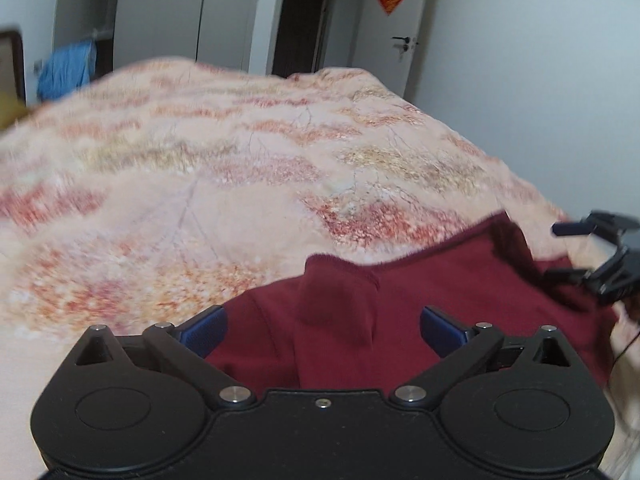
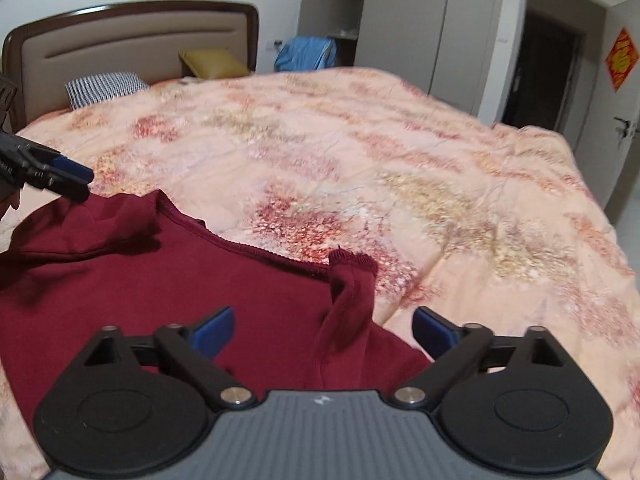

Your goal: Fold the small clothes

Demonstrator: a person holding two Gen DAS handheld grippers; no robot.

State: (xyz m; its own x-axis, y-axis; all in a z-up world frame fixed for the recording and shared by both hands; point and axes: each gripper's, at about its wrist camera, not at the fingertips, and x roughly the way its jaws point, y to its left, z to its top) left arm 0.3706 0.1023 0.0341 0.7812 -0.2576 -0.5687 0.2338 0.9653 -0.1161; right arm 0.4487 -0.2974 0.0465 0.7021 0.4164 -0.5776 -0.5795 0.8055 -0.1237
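Note:
A dark red garment (image 1: 432, 300) lies on the bed, its sleeves folded in over the body. In the left wrist view my left gripper (image 1: 324, 330) is open above the garment, with a folded sleeve (image 1: 336, 300) lying between its blue pads. In the right wrist view my right gripper (image 2: 322, 330) is open over the garment (image 2: 180, 292), above the other sleeve cuff (image 2: 352, 268). The right gripper also shows open at the right edge of the left wrist view (image 1: 560, 250). The left gripper shows at the left edge of the right wrist view (image 2: 80, 184), close above the garment's far corner.
The bed carries a peach floral quilt (image 2: 400, 160). A headboard (image 2: 132, 40), a checked pillow (image 2: 104, 86) and a yellow cushion (image 2: 212, 62) are at its far end. A blue cloth (image 2: 306, 54), wardrobes and a dark doorway (image 2: 540, 68) stand behind.

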